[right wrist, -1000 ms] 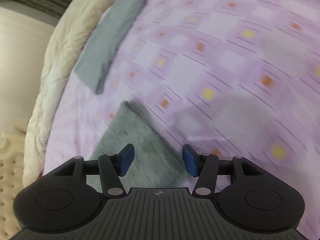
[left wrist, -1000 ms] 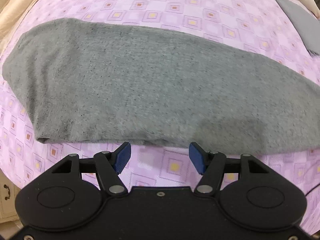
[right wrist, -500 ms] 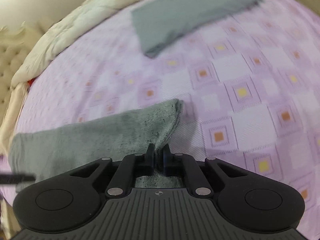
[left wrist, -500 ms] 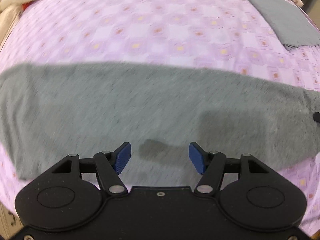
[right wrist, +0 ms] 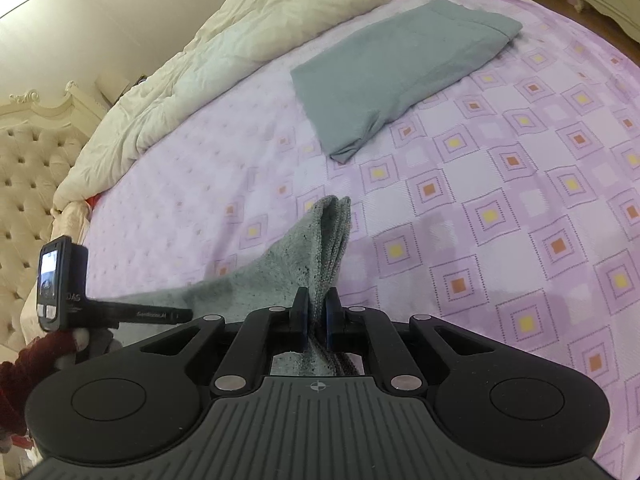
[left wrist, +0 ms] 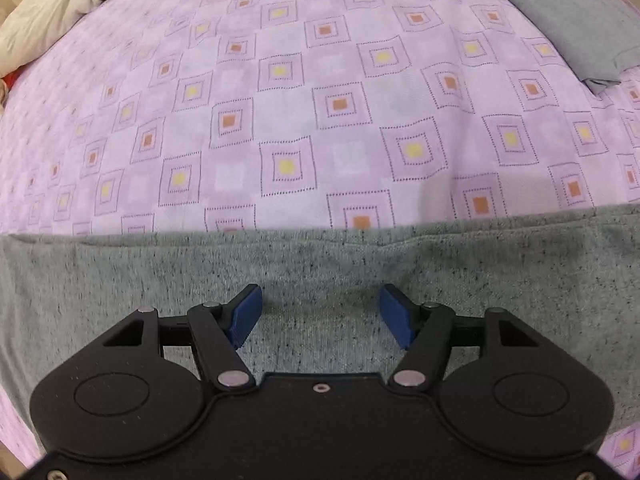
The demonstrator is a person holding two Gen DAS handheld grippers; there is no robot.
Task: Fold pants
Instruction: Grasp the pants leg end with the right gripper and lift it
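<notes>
The speckled grey pants lie as a long band across the purple patterned bed. My left gripper is open, its blue pads hovering over the middle of the band with cloth between and below them. My right gripper is shut on one end of the pants, which stands up in a lifted, folded peak in front of the jaws. The rest of the pants trails off to the left in the right wrist view.
A folded plain grey garment lies farther up the bed; it also shows in the left wrist view. A cream duvet is bunched along the far side. The other hand-held device shows at left.
My right gripper closed on the pants' end and lifted it. My left gripper moved forward over the pants, from their near edge to above their middle, staying open.
</notes>
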